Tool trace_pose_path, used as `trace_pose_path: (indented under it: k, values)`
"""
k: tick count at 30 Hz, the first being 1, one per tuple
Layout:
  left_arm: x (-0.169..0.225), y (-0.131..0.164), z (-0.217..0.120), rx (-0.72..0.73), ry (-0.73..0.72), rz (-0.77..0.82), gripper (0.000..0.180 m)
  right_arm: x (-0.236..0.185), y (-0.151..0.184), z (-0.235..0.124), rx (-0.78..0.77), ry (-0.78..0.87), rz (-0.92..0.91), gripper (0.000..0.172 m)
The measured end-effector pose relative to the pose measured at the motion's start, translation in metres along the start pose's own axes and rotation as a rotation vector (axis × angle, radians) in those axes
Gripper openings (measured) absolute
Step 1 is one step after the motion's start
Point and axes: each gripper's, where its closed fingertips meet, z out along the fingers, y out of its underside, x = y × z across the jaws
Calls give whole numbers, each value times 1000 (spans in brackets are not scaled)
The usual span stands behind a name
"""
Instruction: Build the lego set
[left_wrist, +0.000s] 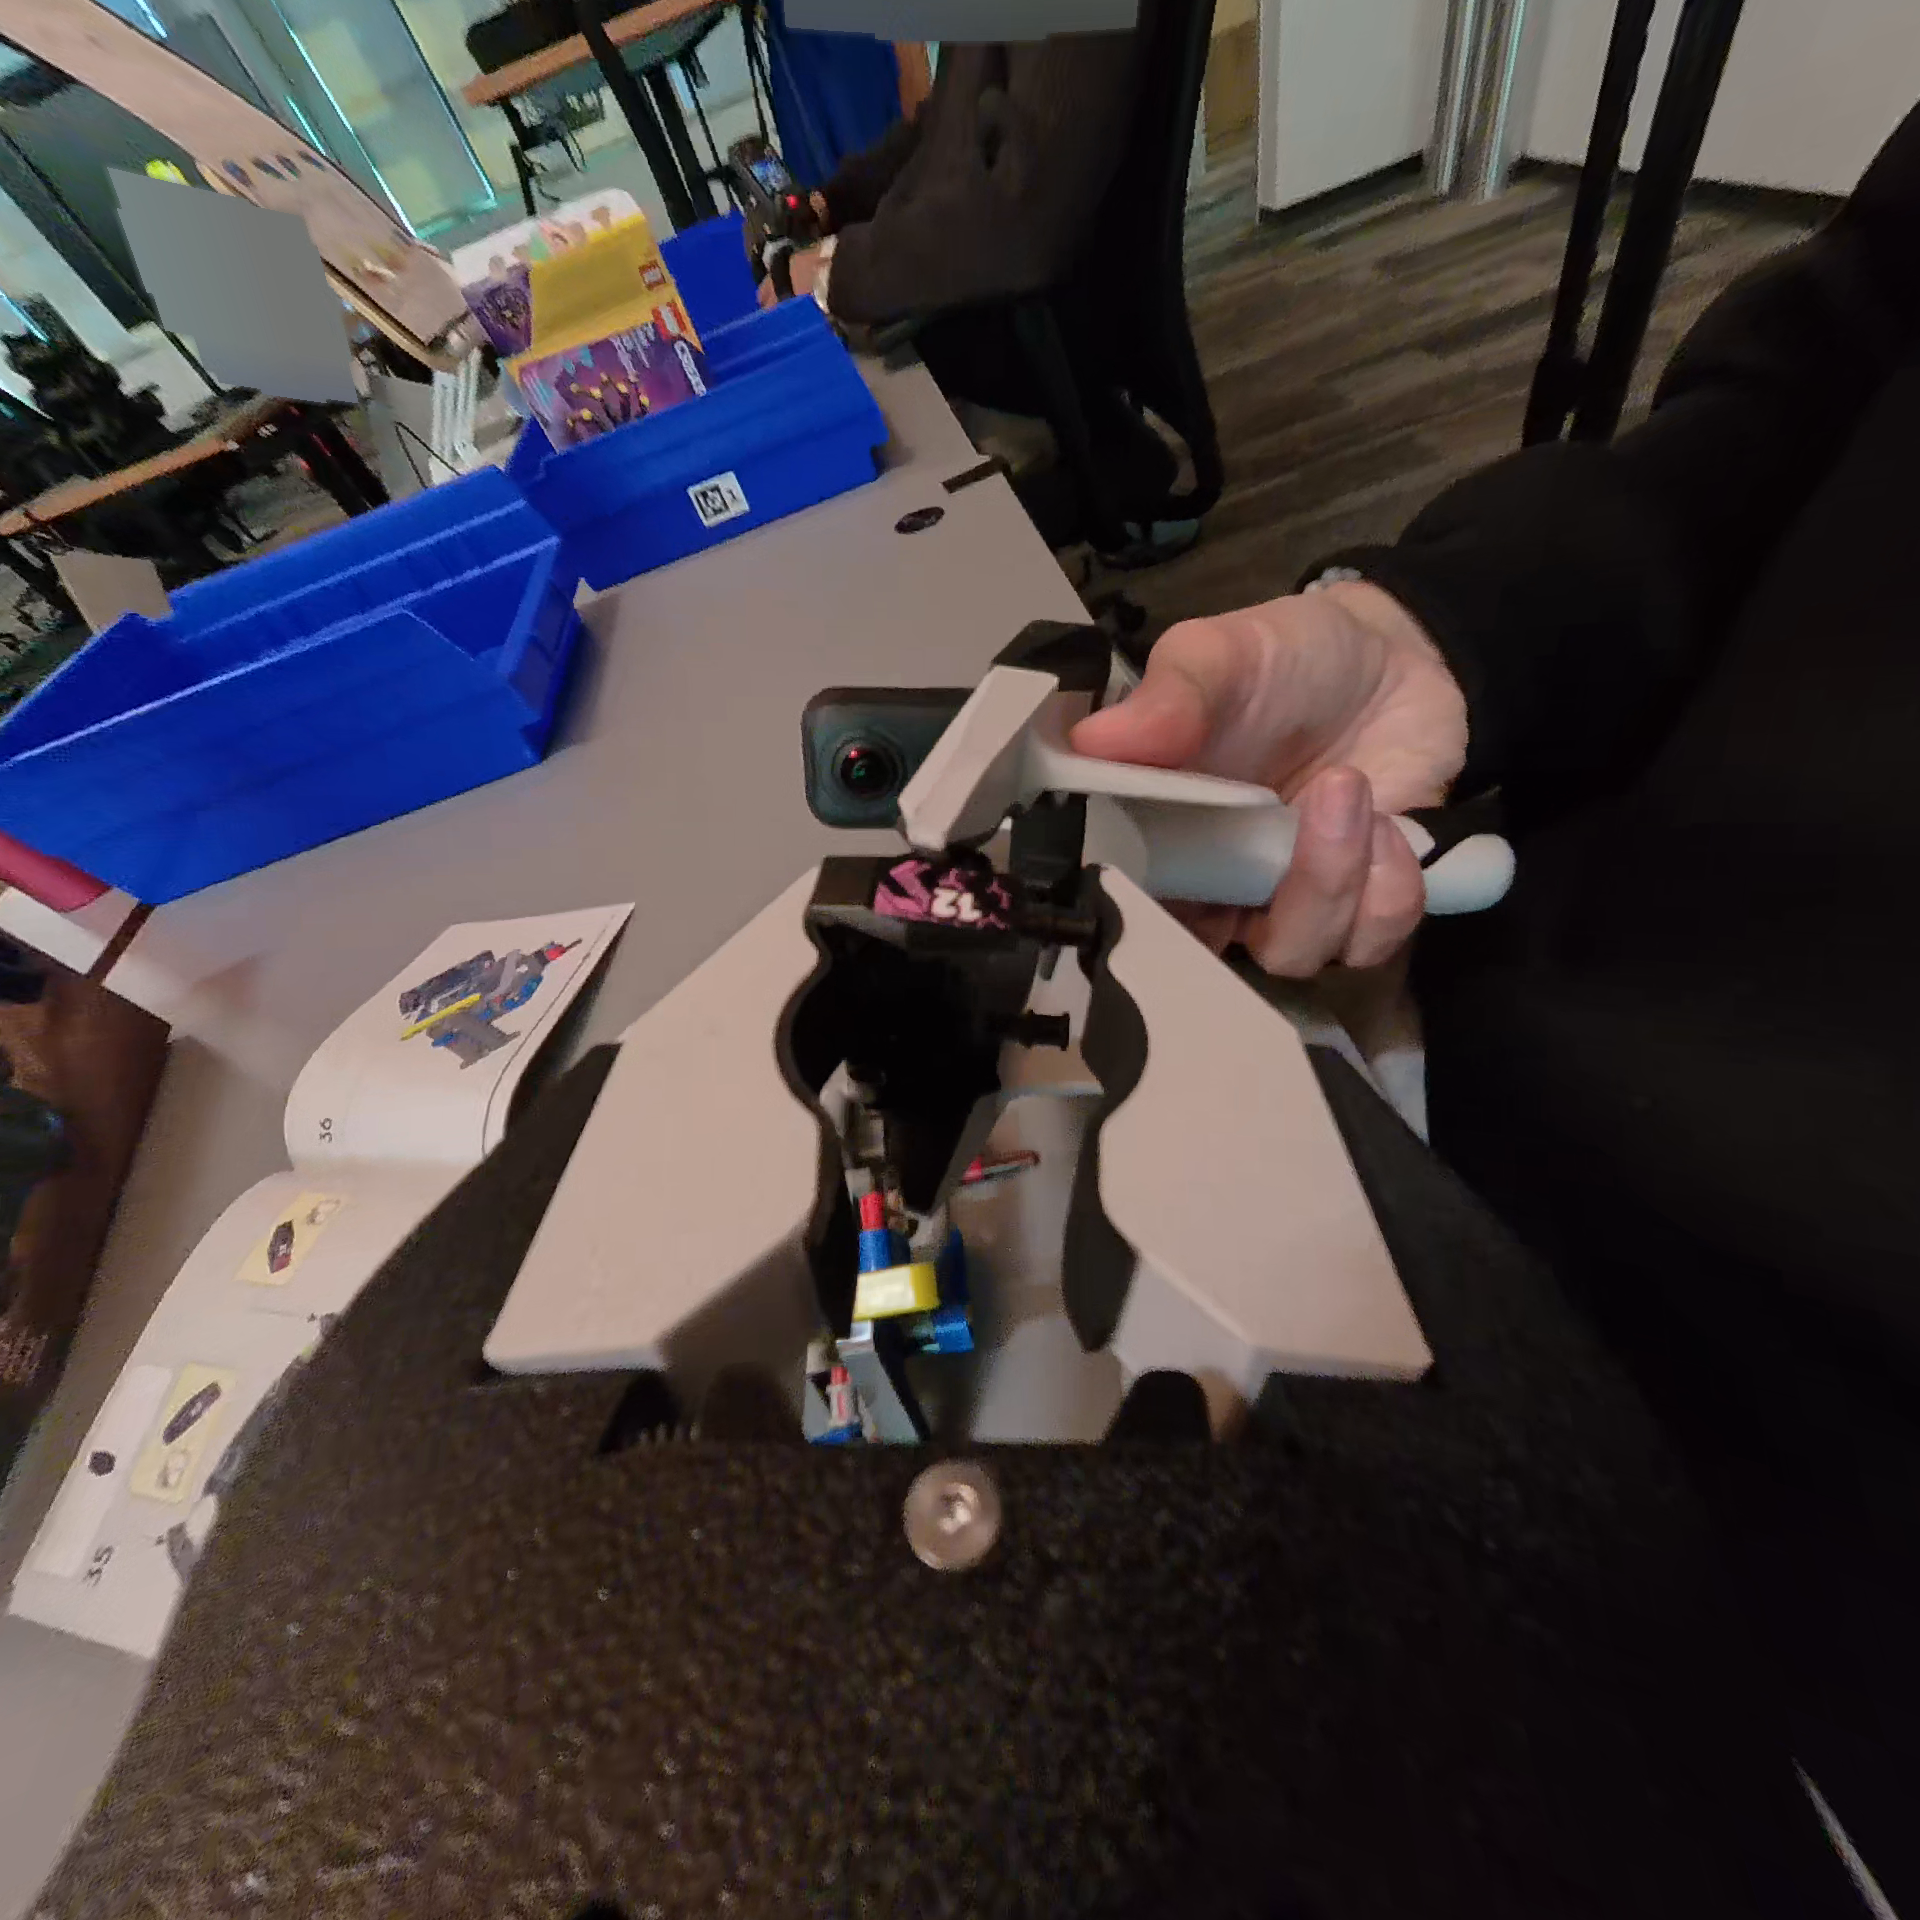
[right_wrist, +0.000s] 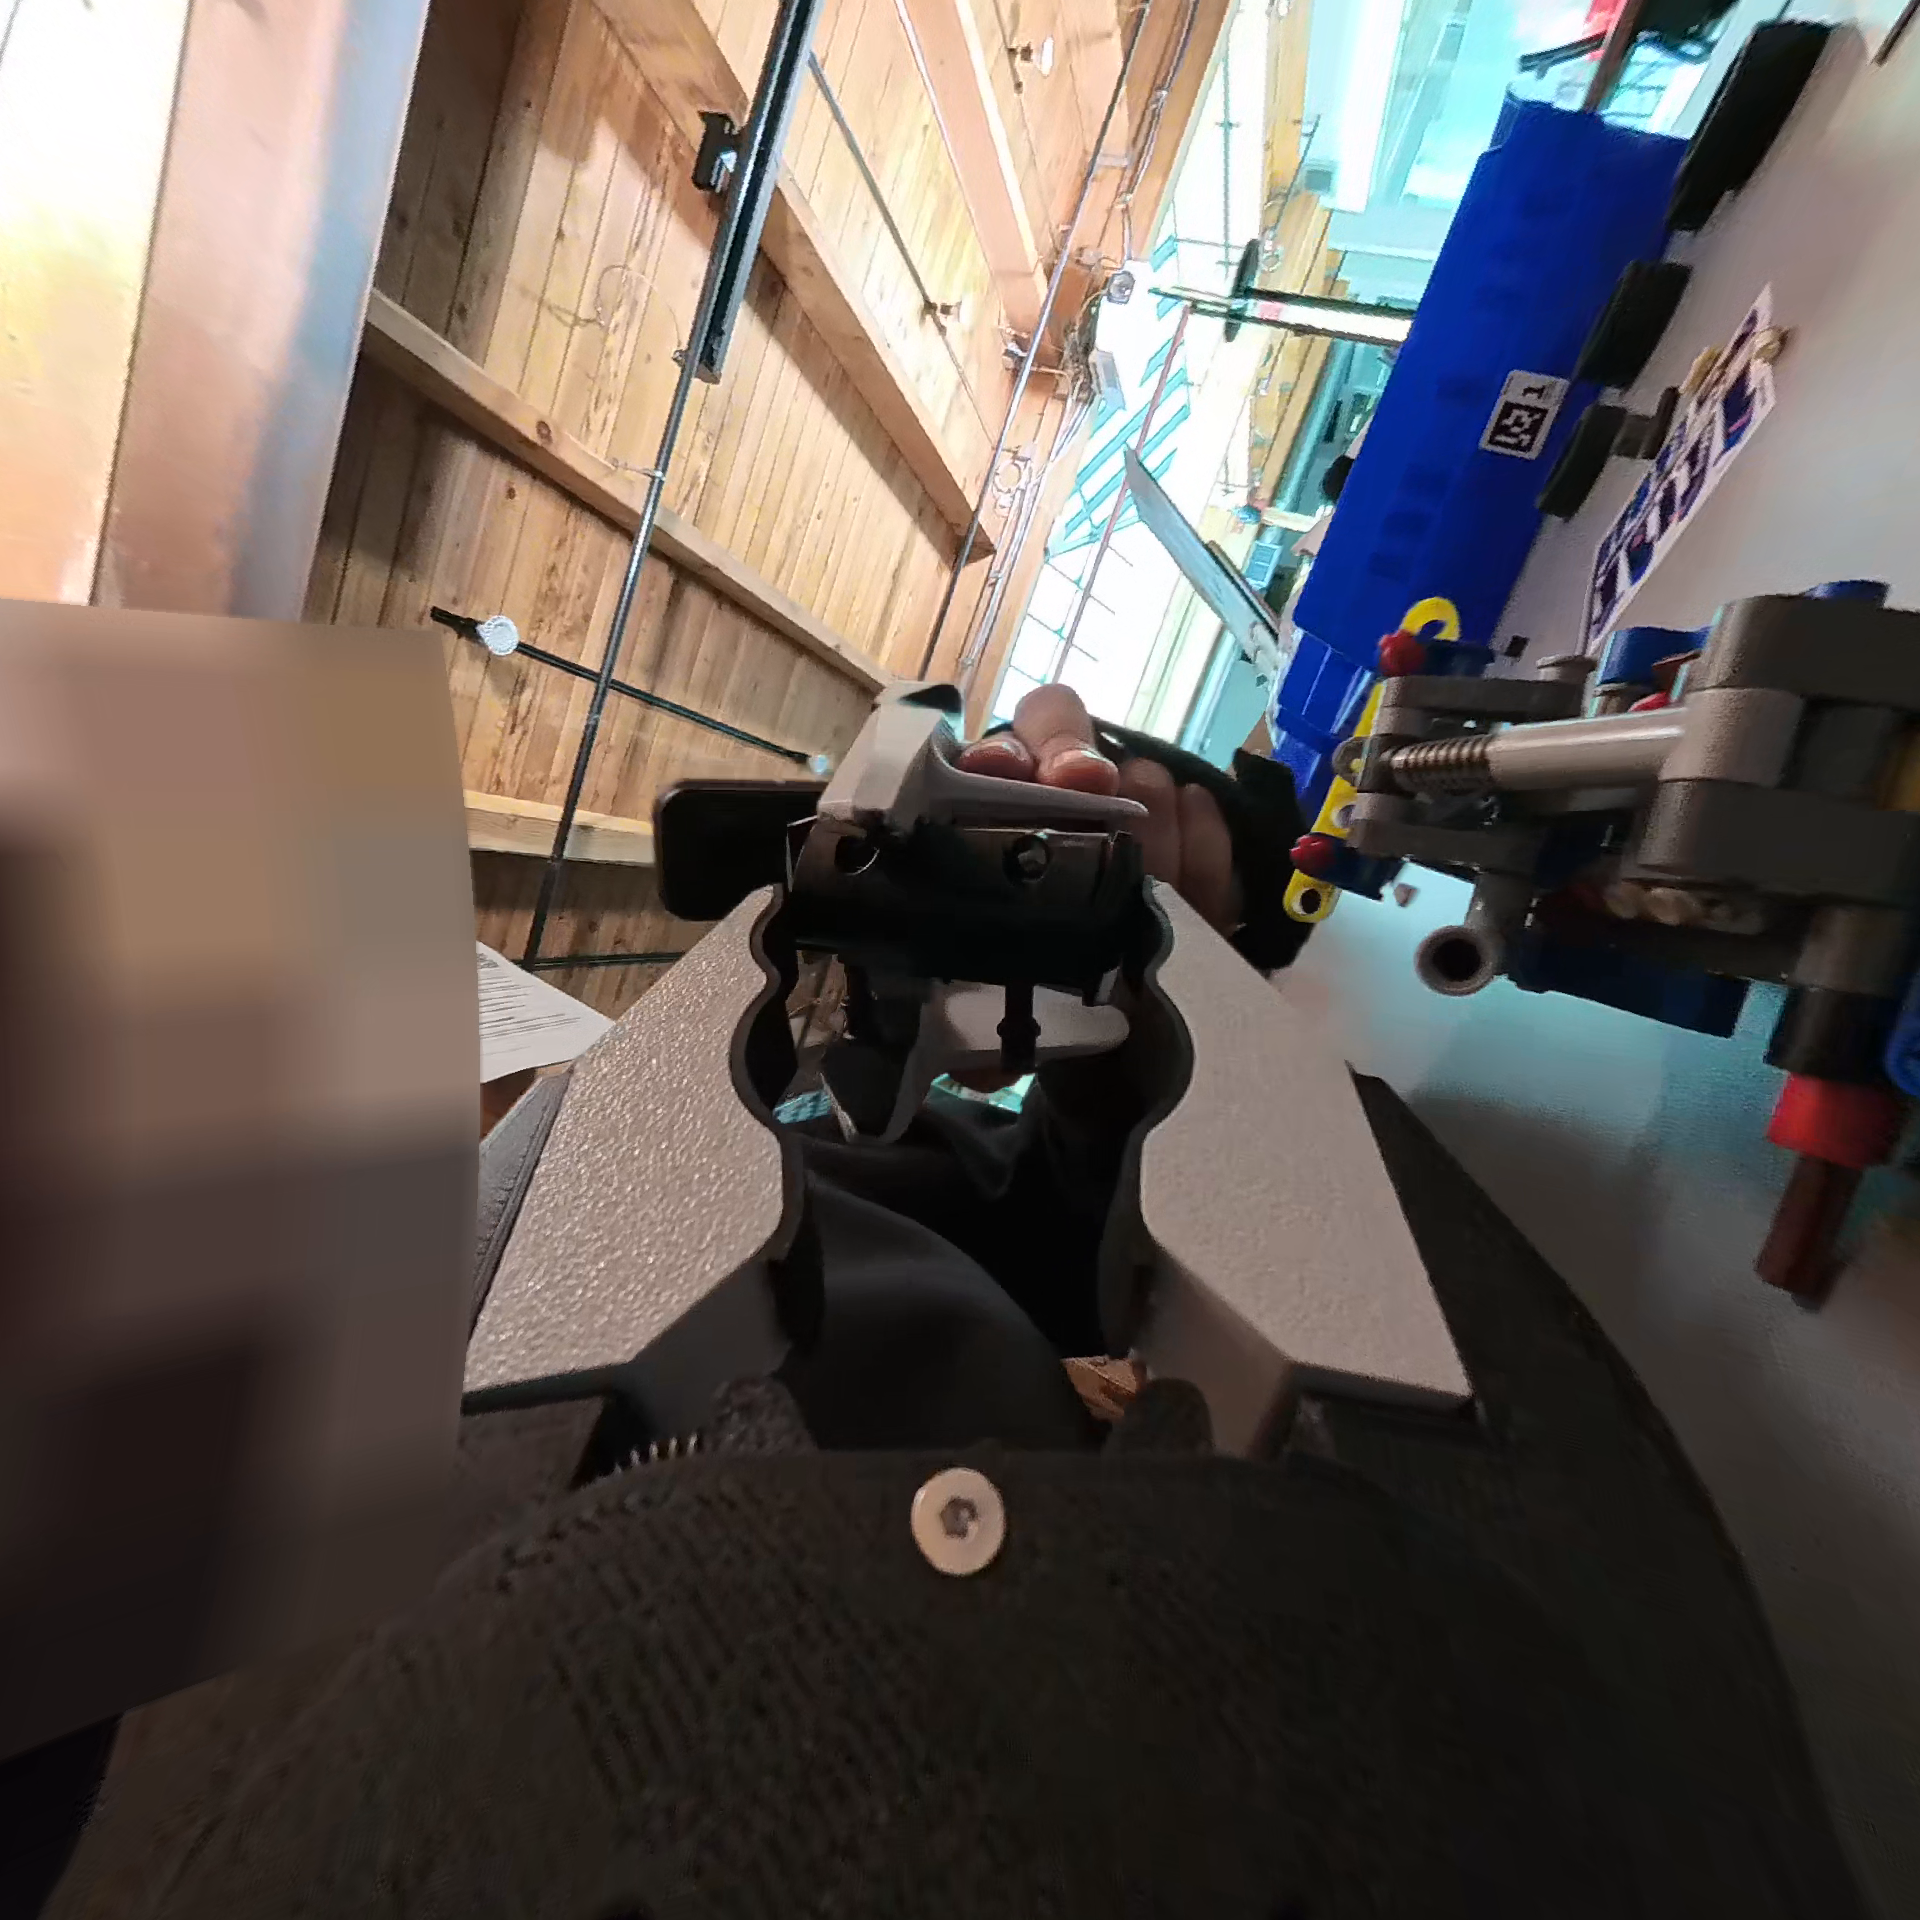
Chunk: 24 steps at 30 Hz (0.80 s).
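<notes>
A black brick piece (left_wrist: 935, 966) with a pink and black printed panel (left_wrist: 940, 894) on top sits between both grippers above the grey table (left_wrist: 675, 675). My left gripper (left_wrist: 956, 914) is shut on its two sides. In the left wrist view a finger (left_wrist: 977, 748) of the right gripper, held by a hand (left_wrist: 1299, 748), touches the printed panel from above. In the right wrist view my right gripper (right_wrist: 961, 914) is shut on the same black piece (right_wrist: 956, 894), whose two round holes face me. A finger (right_wrist: 894, 769) of the left gripper lies on top of it.
An open instruction booklet (left_wrist: 416, 1039) lies at the left. Two blue bins (left_wrist: 312, 675) stand behind it, one with boxes (left_wrist: 613, 343). A grey, blue and yellow brick model (right_wrist: 1662, 810) sits on the table; part of it shows below my left fingers (left_wrist: 894, 1288). A person sits farther along. One gripper's finger ends stand about 4 cm off the other's.
</notes>
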Motion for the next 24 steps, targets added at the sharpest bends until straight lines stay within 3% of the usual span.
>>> trace_pose_path:
  k: [24]
  values:
    - [1, 4, 1, 69, 11, -150, 41, 7, -1, 0, 31, 0, -28, 65]
